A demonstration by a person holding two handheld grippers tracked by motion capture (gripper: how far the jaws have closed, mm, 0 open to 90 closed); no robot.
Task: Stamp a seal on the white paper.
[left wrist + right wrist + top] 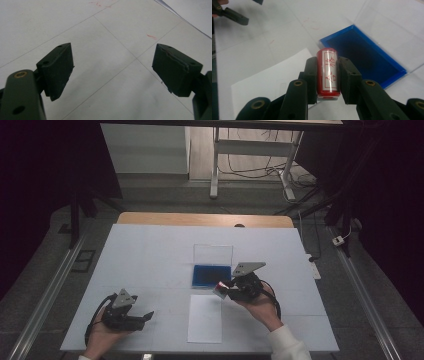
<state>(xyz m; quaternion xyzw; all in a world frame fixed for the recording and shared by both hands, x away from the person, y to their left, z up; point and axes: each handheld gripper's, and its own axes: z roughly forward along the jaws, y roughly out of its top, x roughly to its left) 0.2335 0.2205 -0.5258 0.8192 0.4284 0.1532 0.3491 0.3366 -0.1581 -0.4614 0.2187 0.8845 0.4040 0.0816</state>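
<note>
Stamp (327,72) sits clamped between the jaws of the right gripper (327,80), a red cylinder with a white label bearing red characters. In the high view the right gripper (226,290) hovers at the near right corner of the blue ink pad (211,275), which lies open mid-table with its clear lid (213,254) folded back toward the far edge. White paper (205,319) lies at the near edge, just in front of the pad, and looks blank. Left gripper (142,317) rests near the near left corner, jaws spread wide and holding nothing, over bare table (112,32).

Assessment: stamp is picked up and the pad is opened; no print shows on the paper. Whether inking has been done cannot be told. Pressing the stamp onto the paper remains.
</note>
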